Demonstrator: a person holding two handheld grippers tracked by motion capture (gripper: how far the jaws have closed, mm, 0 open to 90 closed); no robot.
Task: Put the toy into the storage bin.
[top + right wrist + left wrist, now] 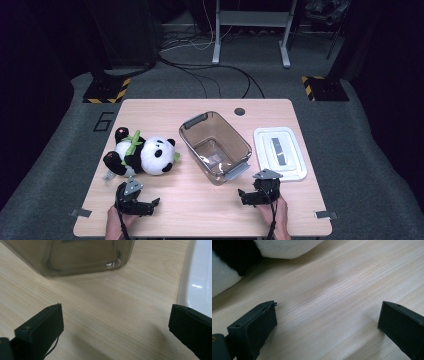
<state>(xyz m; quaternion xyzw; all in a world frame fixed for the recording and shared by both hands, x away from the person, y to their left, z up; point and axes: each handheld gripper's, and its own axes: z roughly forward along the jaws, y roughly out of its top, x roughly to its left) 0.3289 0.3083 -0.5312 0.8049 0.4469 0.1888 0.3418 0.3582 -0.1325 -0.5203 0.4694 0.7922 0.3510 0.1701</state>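
Both tongs, left (150, 204) and right (243, 196), spread and empty near the bin (216, 146); we should pinch the panda (142, 155) by its body, beside the bin.

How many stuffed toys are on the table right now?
1: a panda plush lying on the table's left side, left of the clear bin and just beyond the left tool.

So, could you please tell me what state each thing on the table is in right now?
Panda toy: lying on its side, not held.
Clear bin: upright, open, lid off.
White lid: flat on the table beside the bin.
Left gripper: open, holding nothing.
Right gripper: open, holding nothing.
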